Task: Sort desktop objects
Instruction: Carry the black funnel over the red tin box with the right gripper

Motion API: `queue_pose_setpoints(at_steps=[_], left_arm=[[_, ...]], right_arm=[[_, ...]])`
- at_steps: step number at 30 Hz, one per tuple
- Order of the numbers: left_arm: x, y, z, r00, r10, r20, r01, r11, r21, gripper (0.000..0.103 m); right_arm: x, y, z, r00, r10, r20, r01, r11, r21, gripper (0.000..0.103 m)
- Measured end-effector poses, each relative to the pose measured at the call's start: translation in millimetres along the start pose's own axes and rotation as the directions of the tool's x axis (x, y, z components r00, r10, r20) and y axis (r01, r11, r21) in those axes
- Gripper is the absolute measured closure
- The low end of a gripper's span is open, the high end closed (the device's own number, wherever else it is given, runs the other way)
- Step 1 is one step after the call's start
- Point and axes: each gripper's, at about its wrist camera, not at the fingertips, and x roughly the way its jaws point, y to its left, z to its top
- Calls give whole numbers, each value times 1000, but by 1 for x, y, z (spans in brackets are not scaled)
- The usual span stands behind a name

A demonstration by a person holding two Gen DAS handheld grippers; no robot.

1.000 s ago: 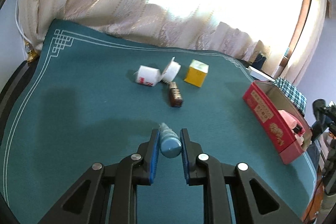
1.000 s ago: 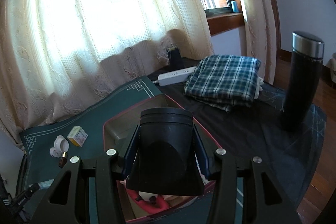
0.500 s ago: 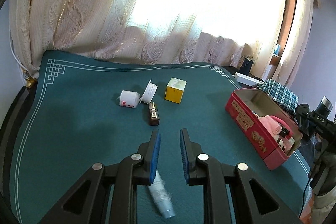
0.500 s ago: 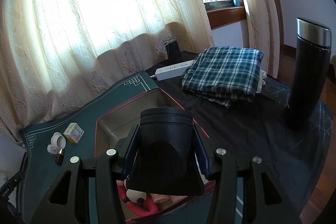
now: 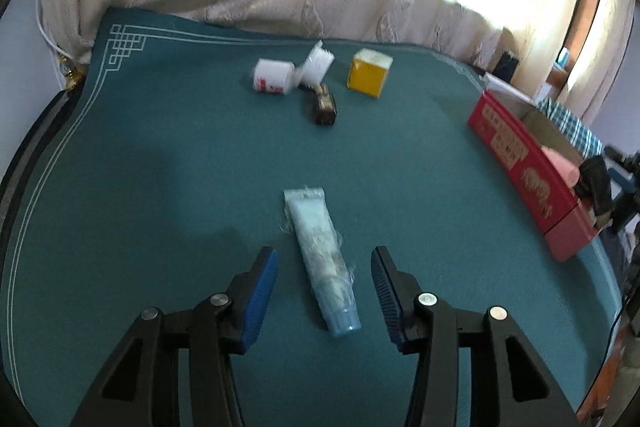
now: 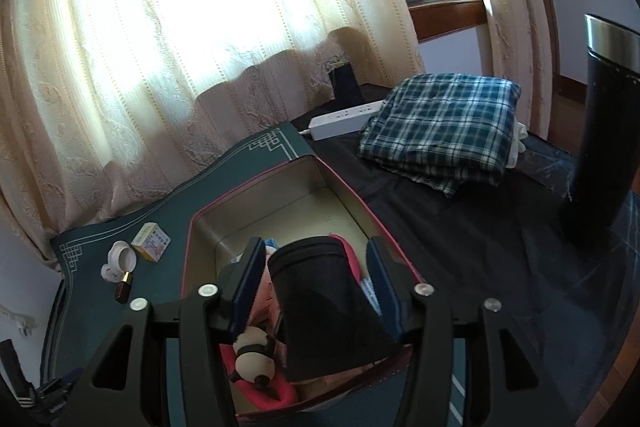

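Left gripper (image 5: pixel 324 291) opening, pads straddling tube (image 5: pixel 322 259) untouched: centre before closing. Right gripper (image 6: pixel 316 291) opening, releasing black cup (image 6: pixel 320 307) over red box (image 6: pixel 352 187).

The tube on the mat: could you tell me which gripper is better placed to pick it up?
Left. The left gripper has its opening jaws either side of the tube. The right gripper is over the red box, jaws opening around a black cylinder.

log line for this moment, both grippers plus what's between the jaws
left gripper: opening, pale blue plastic tube lying loose on green mat between jaws | right gripper: opening, black cylinder between jaws over red box
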Motion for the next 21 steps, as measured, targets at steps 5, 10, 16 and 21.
queue_pose_setpoints(at_steps=[5,10,16,21], left_arm=[[18,-10,-8,999,52,-7,-51,997,57,73],[15,-4,-2,999,45,9,-45,999,17,80],[-10,-16,15,996,9,84,-12,999,37,80],[-29,-35,34,990,-28,138,18,997,69,81]], right_arm=[[-9,4,-2,1000,19,18,-19,1000,-14,39],[-9,9,-5,999,36,11,-36,998,-44,39],[-12,-3,-6,999,37,24,-38,999,7,39],[-23,-5,-7,998,53,43,-54,998,11,39]])
